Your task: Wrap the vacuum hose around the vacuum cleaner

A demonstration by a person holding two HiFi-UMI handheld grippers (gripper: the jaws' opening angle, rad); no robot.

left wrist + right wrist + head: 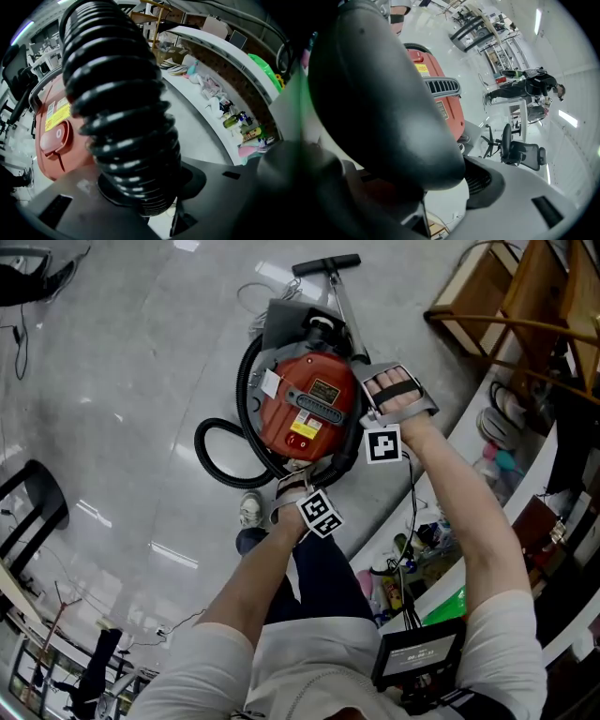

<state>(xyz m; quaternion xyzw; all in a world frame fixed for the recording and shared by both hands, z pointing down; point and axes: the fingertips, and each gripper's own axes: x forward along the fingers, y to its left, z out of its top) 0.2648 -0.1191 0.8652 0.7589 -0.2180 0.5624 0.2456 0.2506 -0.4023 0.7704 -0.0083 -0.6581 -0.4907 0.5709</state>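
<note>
Black ribbed hose [117, 93] sits clamped in the jaws of the left gripper [140, 201], at the near side of the red vacuum cleaner [305, 409] on the floor [141, 381]. The jaws of the right gripper [436, 187] hold a smooth dark tube [379, 103]. Springy coils could slip out and unwind.

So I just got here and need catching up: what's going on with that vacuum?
A person with a gripper in each hand is winding a ribbed black vacuum hose around a round red vacuum cleaner on the glossy floor. The left gripper is clamped on the hose; the right gripper grips a smooth dark grey tube, probably the hose's rigid end. One loop lies loose beside the cleaner.
</note>
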